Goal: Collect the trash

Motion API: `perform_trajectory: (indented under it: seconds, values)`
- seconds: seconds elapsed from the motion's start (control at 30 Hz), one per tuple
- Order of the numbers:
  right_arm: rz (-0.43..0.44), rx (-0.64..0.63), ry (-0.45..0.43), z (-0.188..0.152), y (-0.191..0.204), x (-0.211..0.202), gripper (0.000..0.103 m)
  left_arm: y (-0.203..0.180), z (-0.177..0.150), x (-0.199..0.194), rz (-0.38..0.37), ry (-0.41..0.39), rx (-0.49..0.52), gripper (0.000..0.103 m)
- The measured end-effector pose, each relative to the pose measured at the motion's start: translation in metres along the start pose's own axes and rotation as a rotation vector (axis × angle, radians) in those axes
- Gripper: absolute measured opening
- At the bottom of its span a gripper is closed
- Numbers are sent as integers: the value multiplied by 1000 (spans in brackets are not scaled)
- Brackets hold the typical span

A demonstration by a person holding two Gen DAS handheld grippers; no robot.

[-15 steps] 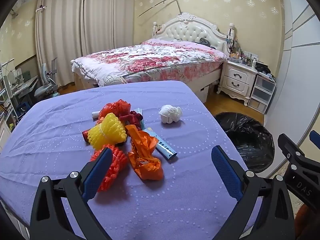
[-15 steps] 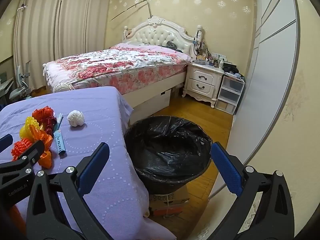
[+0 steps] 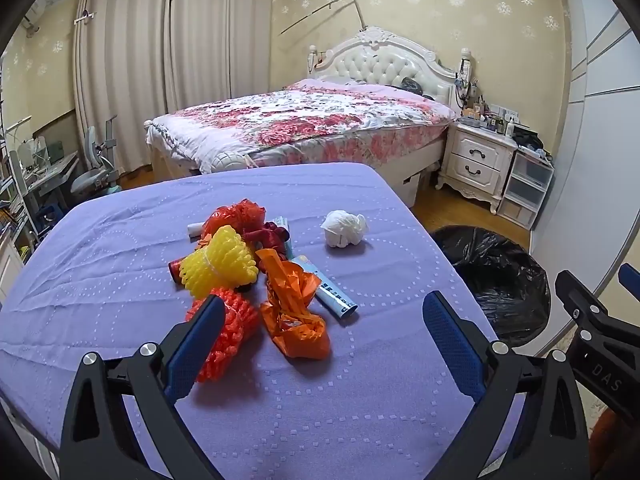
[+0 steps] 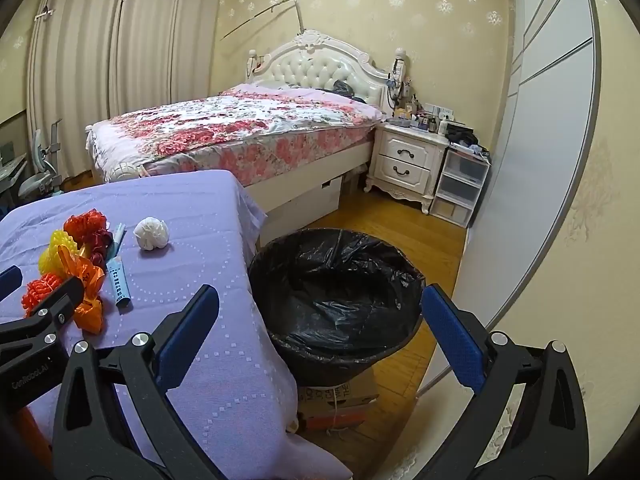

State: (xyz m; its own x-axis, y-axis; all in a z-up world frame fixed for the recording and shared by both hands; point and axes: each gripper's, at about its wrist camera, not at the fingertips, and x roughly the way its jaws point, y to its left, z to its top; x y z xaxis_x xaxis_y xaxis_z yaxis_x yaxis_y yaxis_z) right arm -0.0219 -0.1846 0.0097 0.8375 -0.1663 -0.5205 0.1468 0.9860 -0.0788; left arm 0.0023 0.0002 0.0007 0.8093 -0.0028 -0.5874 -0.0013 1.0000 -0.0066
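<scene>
A pile of trash lies on the purple tablecloth (image 3: 360, 400): a yellow foam net (image 3: 218, 266), a red foam net (image 3: 230, 330), an orange crumpled wrapper (image 3: 294, 320), a red plastic bag (image 3: 236, 218), a light-blue tube (image 3: 334, 294). A white crumpled tissue (image 3: 344, 229) lies apart to the right. My left gripper (image 3: 320, 316) is open and empty, just in front of the pile. My right gripper (image 4: 320, 308) is open and empty, hovering over the table's right edge next to the black-lined bin (image 4: 336, 300). The pile (image 4: 76, 264) and the tissue (image 4: 151, 232) also show in the right wrist view.
The bin (image 3: 500, 280) stands on a cardboard box (image 4: 340, 400) on the wooden floor, right of the table. A bed (image 3: 304, 124), a white nightstand (image 3: 476, 160) and plastic drawers (image 3: 524, 188) stand behind. A white wardrobe (image 4: 540, 140) is on the right.
Nothing has visibly changed; both grippers hold about the same place.
</scene>
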Motion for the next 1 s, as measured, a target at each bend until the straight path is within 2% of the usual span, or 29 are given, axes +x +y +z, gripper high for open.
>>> perform_trajectory:
  seconds: [1.0]
  values:
    - [2, 0, 5, 0, -2, 0, 99, 3, -3, -1, 12, -1, 0, 96]
